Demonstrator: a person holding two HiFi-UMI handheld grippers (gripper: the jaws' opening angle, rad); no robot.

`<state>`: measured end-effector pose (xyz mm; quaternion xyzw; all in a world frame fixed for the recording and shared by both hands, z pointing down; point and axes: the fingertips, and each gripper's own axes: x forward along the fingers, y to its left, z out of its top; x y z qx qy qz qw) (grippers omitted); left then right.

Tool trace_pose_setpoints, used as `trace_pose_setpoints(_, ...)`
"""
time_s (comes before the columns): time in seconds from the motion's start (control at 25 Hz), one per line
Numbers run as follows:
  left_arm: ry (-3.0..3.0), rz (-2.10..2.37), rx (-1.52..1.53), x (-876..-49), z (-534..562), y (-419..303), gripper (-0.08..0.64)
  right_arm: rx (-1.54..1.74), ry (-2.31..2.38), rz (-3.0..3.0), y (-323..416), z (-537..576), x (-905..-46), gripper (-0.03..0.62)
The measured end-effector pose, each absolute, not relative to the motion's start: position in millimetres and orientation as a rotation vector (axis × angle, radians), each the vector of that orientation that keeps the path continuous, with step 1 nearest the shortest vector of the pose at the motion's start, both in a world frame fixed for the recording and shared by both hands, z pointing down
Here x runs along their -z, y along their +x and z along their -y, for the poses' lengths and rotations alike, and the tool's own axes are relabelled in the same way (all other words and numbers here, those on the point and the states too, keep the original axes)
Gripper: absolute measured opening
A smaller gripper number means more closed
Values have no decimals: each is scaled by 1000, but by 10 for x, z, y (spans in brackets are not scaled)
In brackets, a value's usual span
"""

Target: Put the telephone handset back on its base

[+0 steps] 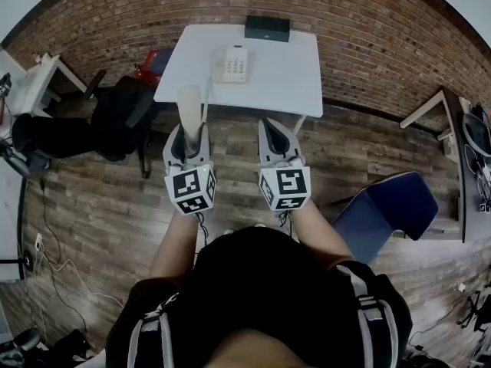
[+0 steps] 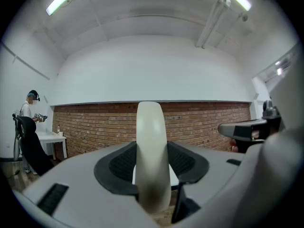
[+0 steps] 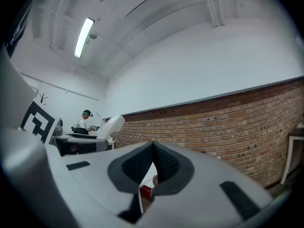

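Left claw [image 1: 189, 146] clamped on cream plastic telephone handset [image 1: 189, 106], right claw [image 1: 278, 133] shut empty alongside; open wood-plank floor [image 1: 234, 140] ahead to white table [image 1: 284, 75] near edge, beige keypad base [image 1: 234, 64] beyond.

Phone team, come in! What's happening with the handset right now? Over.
Left gripper shut on the handset, held upright. Right gripper shut, empty. Telephone base ahead on the white table. Nothing in the way.
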<state>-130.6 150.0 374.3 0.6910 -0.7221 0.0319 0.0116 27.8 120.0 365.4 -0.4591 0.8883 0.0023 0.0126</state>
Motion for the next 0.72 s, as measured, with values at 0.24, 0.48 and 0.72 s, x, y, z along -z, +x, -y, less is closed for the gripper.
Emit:
trace_pose_setpoints(0.24,2157,2245,-107,-3735,-1514,-1280,202,15,-1400,-2771,269,-1234,-3660,-3)
trace_pose_setpoints(0.48,2143,2251,-118,-3759,-1526,-1236,202,18,-1359,-2810,268,-1257,-3710,-3)
trace_pose_setpoints(0.72,2123,2263,-130,-3796,-1465,-1178,202,-14,-1337,-2865,295,-1197,-3780,-3)
